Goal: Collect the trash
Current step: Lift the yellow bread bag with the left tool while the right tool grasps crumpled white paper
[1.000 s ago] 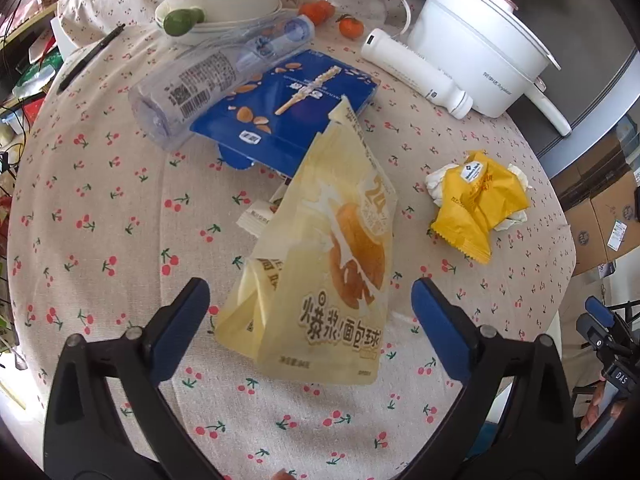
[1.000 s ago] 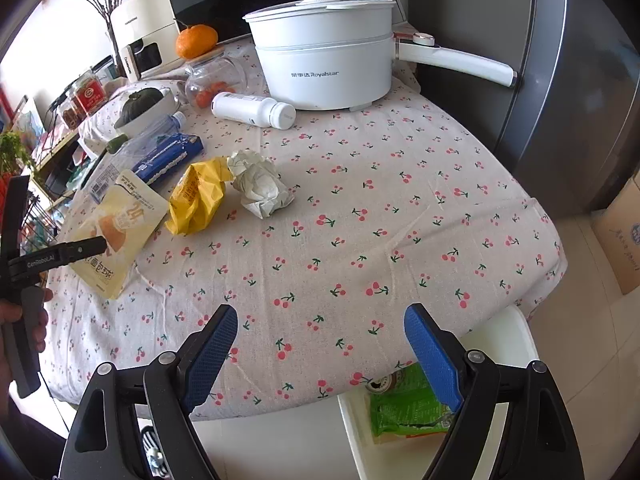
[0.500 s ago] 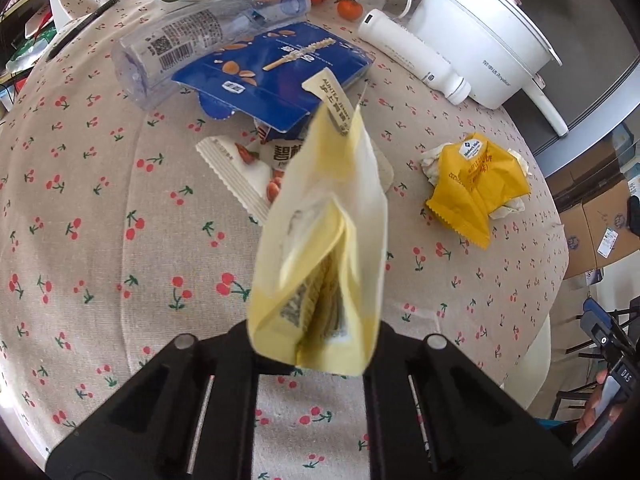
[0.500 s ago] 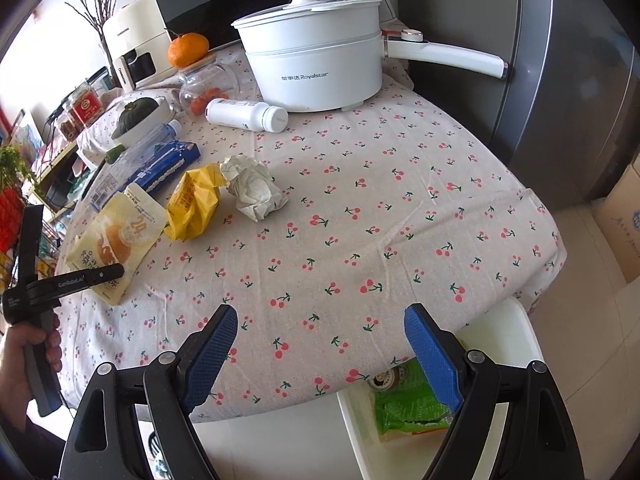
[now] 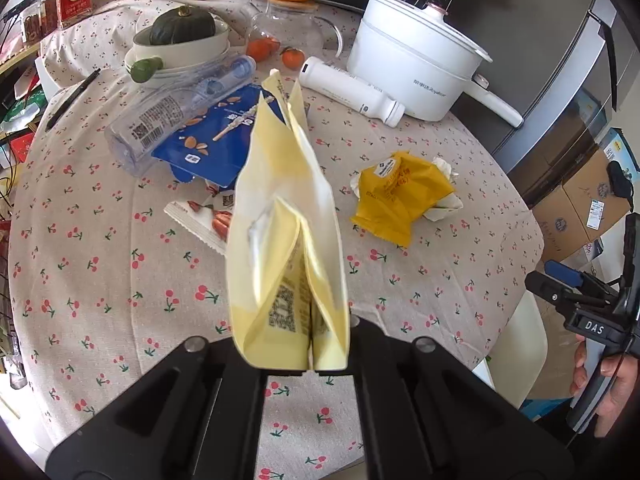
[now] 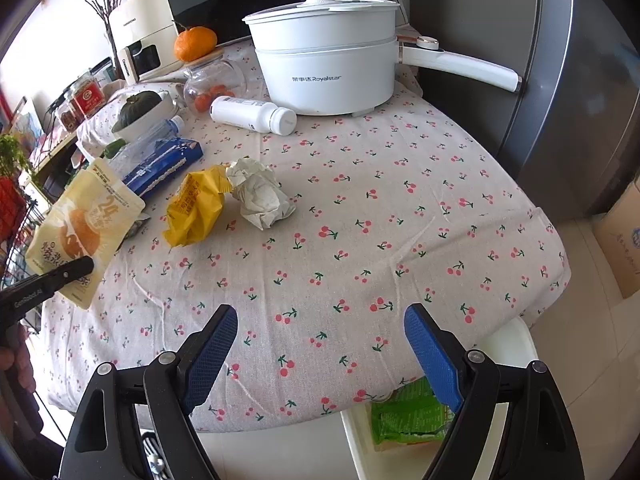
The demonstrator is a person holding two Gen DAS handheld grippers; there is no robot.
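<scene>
My left gripper (image 5: pixel 308 344) is shut on a pale yellow snack bag (image 5: pixel 286 240) and holds it up off the table; it also shows in the right wrist view (image 6: pixel 80 228). A yellow wrapper (image 5: pixel 400 194) (image 6: pixel 196 204) and a crumpled white paper (image 6: pixel 260 194) lie mid-table. A blue almond-stick box (image 5: pixel 216 136), a clear plastic bottle (image 5: pixel 176 112) and a torn white wrapper (image 5: pixel 204 220) lie behind the bag. My right gripper (image 6: pixel 320 344) is open and empty above the table's front edge. A white bin (image 6: pixel 360 436) holding green packaging (image 6: pixel 404 416) stands below that edge.
A white electric pot (image 6: pixel 324 68), a white bottle lying on its side (image 6: pixel 252 114), a glass jar with small oranges (image 6: pixel 214 88), a bowl with a green squash (image 5: pixel 180 34) and a pen (image 5: pixel 72 98) are at the back. Cardboard boxes (image 5: pixel 588 200) stand on the floor to the right.
My left gripper closed on the pale yellow bag and lifted it off the table, uncovering the torn white wrapper. My right gripper stayed open near the front edge.
</scene>
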